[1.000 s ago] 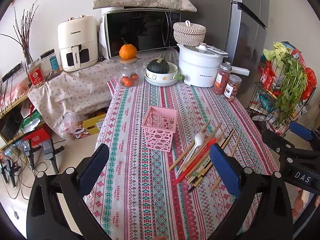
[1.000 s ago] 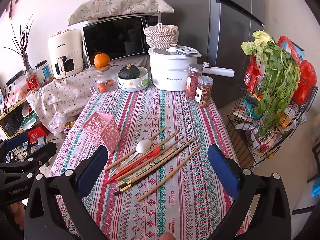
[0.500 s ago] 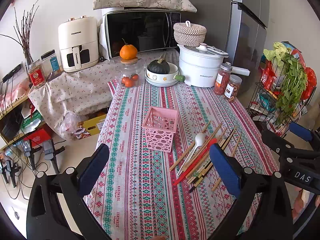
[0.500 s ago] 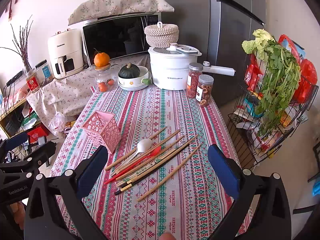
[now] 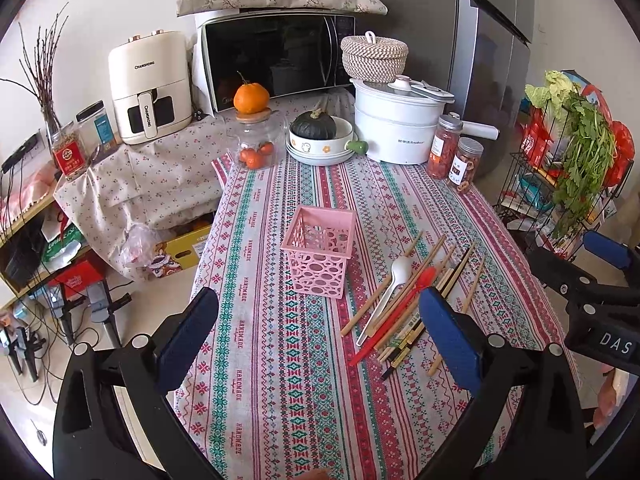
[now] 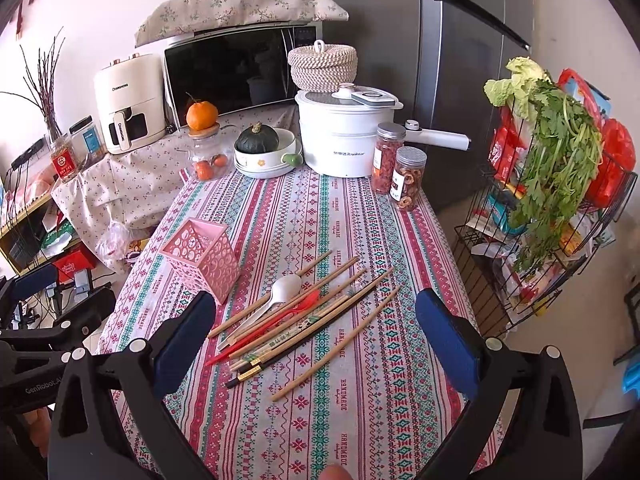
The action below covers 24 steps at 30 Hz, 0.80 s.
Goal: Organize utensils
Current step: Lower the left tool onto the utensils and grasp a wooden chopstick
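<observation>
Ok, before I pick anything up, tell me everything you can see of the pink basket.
The pink basket is a small square holder, plastic by its look, its walls pierced with round and oval holes below a solid rim. It stands upright on the striped tablecloth, open end up, and appears empty. Nothing touches it: the white spoon and the chopsticks lie loose on its right, and both grippers are open and clear of it.

Loose utensils [image 6: 296,316] beside pink basket [image 6: 202,258]
</observation>
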### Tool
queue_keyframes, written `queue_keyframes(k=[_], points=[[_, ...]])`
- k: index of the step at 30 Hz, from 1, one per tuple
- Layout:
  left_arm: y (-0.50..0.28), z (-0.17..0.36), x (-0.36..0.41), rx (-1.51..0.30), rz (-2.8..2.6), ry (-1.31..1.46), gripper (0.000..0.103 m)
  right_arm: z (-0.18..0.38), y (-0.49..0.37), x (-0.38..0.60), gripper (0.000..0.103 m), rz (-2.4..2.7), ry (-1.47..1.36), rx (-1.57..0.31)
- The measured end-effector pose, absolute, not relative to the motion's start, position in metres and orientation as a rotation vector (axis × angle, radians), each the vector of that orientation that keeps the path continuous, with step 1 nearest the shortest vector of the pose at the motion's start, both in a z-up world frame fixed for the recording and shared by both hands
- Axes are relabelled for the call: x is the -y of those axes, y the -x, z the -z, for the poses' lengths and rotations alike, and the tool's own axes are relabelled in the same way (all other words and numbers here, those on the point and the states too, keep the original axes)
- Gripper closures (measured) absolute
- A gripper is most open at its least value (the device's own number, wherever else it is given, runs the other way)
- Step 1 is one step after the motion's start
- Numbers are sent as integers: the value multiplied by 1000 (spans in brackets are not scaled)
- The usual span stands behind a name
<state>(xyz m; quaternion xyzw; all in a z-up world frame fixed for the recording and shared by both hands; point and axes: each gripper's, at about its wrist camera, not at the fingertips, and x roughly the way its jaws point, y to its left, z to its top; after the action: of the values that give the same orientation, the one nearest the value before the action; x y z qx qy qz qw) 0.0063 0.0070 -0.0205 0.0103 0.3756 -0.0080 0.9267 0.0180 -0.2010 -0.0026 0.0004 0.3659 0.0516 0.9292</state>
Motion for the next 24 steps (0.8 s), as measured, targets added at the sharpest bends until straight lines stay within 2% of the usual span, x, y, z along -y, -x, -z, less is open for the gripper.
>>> queue_keyframes(k=[6, 11, 15, 17, 19, 22, 24], points=[[-32, 25, 1, -870, 114, -61, 7, 4, -39, 223, 6, -59, -19, -794], [-64, 31, 14, -1001, 253, -17, 7, 23, -70, 247, 6, -46, -37, -909], [-96, 28, 49, -1014, 312, -96, 10, 46, -95, 269, 6, 0, -66, -1002], [-115, 33, 67, -1041, 336, -124, 17, 59, -107, 283, 6, 21, -94, -1052], [-138, 47, 82, -1110, 366, -132, 35, 71, -115, 296, 6, 43, -134, -1096], [-172, 72, 98, -1213, 391, -121, 48, 83, -122, 313, 6, 44, -205, -1135], [-189, 91, 107, -1271, 382, -124, 52, 88, -127, 319, 6, 44, -236, -1147]])
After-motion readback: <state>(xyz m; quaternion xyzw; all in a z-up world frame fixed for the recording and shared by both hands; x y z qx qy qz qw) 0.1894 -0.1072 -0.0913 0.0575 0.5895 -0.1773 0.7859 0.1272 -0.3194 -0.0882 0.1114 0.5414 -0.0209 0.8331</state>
